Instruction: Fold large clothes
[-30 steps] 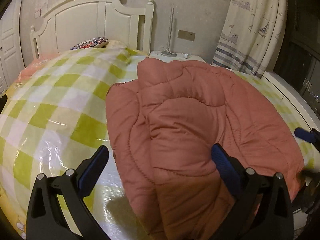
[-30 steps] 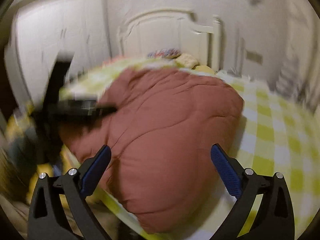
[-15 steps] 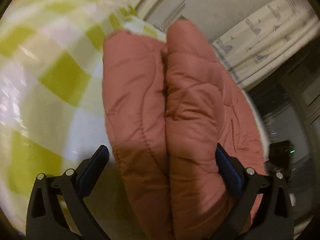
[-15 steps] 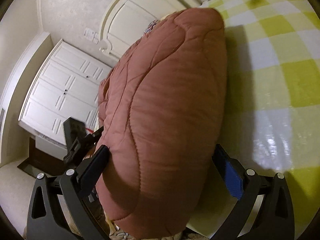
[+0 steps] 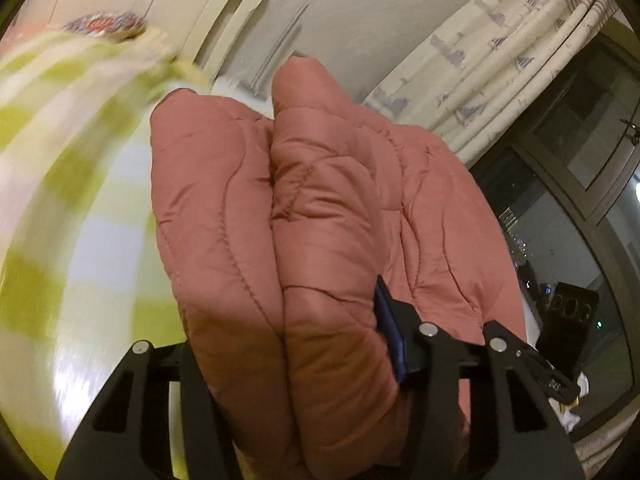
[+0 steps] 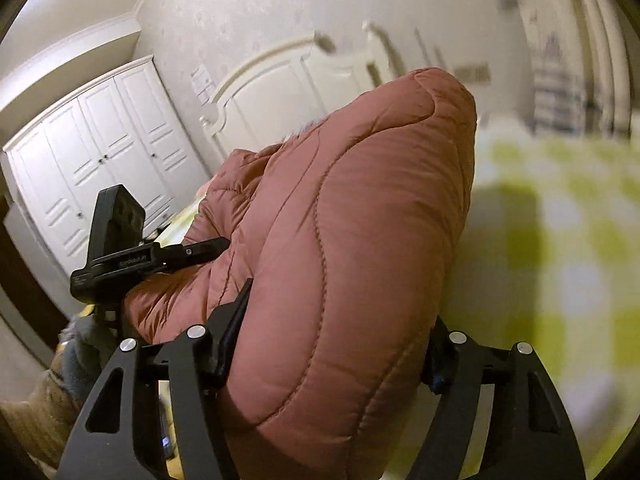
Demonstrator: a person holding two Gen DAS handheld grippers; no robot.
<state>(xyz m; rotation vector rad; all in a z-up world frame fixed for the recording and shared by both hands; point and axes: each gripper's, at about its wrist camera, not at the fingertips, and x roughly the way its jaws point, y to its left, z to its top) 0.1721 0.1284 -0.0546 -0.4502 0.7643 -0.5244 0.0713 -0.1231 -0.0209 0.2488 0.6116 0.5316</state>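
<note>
A thick, quilted, salmon-pink padded coat lies folded in layers on the bed. My left gripper is shut on the near edge of the coat, with two puffy layers bulging between its jaws. My right gripper is shut on the other near end of the coat, which fills the gap between its jaws. The left gripper shows from the side in the right wrist view, at the coat's left end. The coat's end stands raised off the bed.
The bed has a yellow-green and white checked cover, shiny like plastic. A white headboard stands at the far end, with white wardrobe doors to the left. A patterned curtain and a dark window are on the right.
Both grippers have closed on the coat's near edge, from open a second ago. The views have tilted and the coat's end has risen off the bed.
</note>
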